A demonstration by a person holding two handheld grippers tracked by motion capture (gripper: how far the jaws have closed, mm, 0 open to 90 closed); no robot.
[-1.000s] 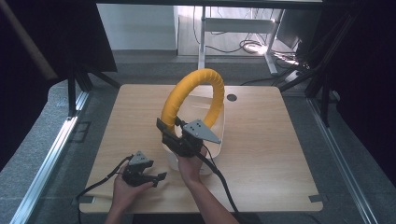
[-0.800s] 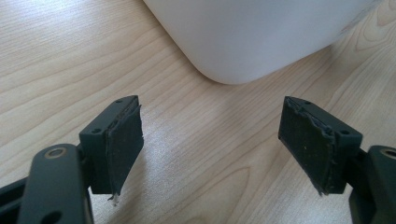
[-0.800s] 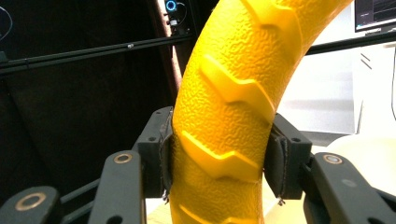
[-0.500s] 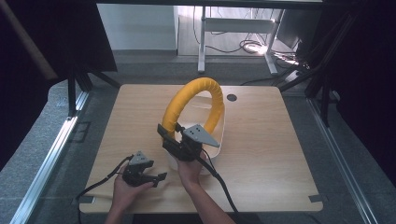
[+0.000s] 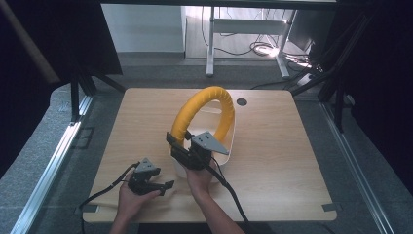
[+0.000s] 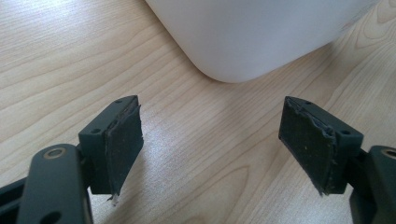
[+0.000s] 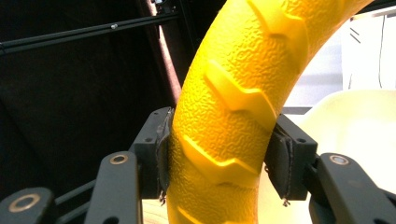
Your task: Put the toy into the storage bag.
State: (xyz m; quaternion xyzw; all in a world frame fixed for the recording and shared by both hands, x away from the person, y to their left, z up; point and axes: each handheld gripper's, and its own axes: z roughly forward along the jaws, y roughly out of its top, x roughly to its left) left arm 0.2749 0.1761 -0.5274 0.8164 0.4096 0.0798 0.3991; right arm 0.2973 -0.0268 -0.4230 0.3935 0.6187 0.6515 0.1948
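Clamping yellow handle (image 7: 224, 135), right tool (image 7: 224, 158) loosening; left tool (image 6: 219, 144) agape.

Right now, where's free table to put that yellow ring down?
The right half of the table is bare, from the white tub to the right edge. The far-left corner is bare too. It is crowded near-left, where both grippers sit by the tub and the yellow ring.

A light wooden table (image 5: 272, 161) with rounded corners was seen standing on grey carpeted floor (image 5: 44, 161). A white tub (image 5: 228, 155) was set directly on it near the middle, and a dark round grommet (image 5: 241, 102) was let into its far edge.
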